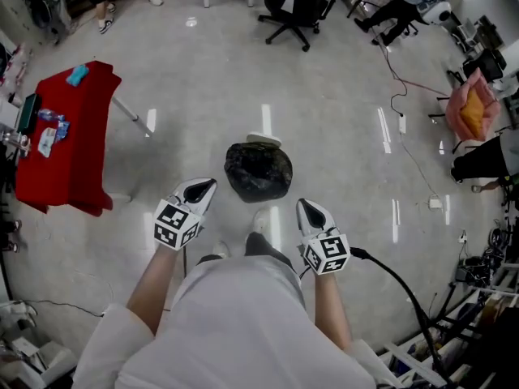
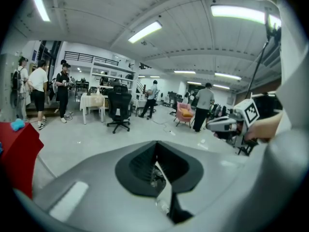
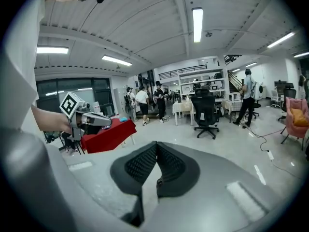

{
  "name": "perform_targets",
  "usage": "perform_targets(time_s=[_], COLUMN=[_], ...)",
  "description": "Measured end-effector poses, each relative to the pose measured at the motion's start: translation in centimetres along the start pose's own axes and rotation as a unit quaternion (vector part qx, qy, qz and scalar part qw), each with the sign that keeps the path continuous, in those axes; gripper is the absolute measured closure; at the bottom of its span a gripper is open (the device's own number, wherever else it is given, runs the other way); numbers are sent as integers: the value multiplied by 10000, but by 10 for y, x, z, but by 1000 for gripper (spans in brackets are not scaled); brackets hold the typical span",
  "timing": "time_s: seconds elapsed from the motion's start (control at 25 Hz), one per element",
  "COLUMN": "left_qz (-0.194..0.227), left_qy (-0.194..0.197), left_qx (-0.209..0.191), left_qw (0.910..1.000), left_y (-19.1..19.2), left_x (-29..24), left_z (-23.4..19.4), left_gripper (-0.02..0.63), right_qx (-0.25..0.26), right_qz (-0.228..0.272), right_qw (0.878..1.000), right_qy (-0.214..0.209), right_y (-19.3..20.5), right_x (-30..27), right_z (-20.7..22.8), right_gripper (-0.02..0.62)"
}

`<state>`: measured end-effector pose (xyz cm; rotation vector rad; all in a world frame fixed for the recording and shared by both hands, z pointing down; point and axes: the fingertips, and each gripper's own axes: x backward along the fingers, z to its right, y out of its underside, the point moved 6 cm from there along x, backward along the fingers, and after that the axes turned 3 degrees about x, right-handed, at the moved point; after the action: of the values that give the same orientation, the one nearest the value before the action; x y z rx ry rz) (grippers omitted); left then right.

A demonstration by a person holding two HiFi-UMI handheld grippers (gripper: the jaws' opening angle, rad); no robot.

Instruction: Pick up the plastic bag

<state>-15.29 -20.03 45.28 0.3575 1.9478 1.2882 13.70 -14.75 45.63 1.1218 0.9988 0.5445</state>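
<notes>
A dark, crumpled plastic bag (image 1: 258,171) sits on the grey floor just ahead of the person's feet. My left gripper (image 1: 205,186) hovers at waist height to the near left of the bag, jaws shut and holding nothing. My right gripper (image 1: 307,208) hangs to the near right of the bag, also shut and empty. Neither touches the bag. In the left gripper view the closed jaws (image 2: 155,149) point out across the room, with the right gripper (image 2: 224,124) at the side. The right gripper view shows its closed jaws (image 3: 156,149) and the left gripper (image 3: 91,121); the bag is outside both gripper views.
A red-covered table (image 1: 71,140) with small items stands at the left. A white flat object (image 1: 263,139) lies just behind the bag. A black office chair (image 1: 296,6) is farther off, a pink chair (image 1: 470,108) at the right. A black cable (image 1: 405,290) trails from the right gripper. People stand around the edges.
</notes>
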Motion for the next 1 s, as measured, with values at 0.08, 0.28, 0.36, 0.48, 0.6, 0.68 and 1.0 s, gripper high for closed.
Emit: perform_targets(time_s=[0.08, 0.28, 0.36, 0.48, 0.6, 0.68, 1.0], left_qz=[2, 19, 38, 37, -36, -81, -69], left_qy=[-41, -209, -275, -311, -344, -362, -128], left_qx=[19, 67, 26, -64, -123, -101, -264], left_qw=[10000, 9998, 9996, 9995, 9993, 9993, 9995], left_y=[-7, -22, -28, -35, -38, -37, -36], left_x=[-16, -56, -70, -88, -99, -103, -129], left_z=[-2, -5, -6, -6, -6, -8, -30], left_gripper=[601, 601, 601, 601, 601, 601, 601], right_qx=[13, 37, 82, 204, 266, 250, 88], right_qz=[-46, -189, -255, -319, -361, -375, -470], right_qw=[9999, 9991, 9982, 9961, 9943, 9939, 9944], right_qy=[-99, -375, -538, -796, -972, -1010, -947], right_y=[-2, 0, 1, 1, 1, 2, 15], right_x=[-12, -40, -52, -67, -79, -86, -114], right_z=[18, 63, 77, 94, 104, 107, 112], right_gripper=[594, 594, 594, 594, 594, 594, 594])
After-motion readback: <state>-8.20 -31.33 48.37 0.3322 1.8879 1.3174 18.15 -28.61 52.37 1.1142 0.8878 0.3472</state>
